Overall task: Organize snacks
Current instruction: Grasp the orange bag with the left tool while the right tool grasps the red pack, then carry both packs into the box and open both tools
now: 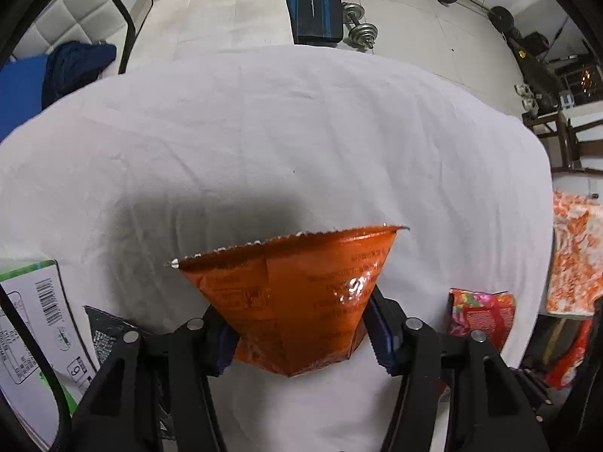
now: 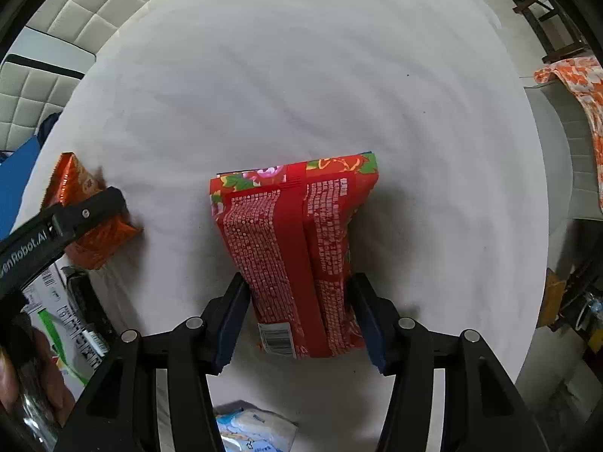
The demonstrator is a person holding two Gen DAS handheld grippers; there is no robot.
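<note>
White sheet-covered table (image 1: 264, 132), gym gear behind. My left gripper (image 1: 297, 339) is clamped on the orange packet (image 1: 297, 301), my right gripper (image 2: 301, 324) on the red floral packet (image 2: 294, 241), both low over the sheet. Light, crinkly, slippery foil; I'd grip mid-body, gently.

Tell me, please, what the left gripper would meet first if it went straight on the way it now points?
Nothing on the cloth, it seems: beyond the crinkly orange foil snack bag clamped in the left gripper, only bare white tablecloth lies ahead. Past its far edge comes the floor with a black bench; depth is unclear.
</note>
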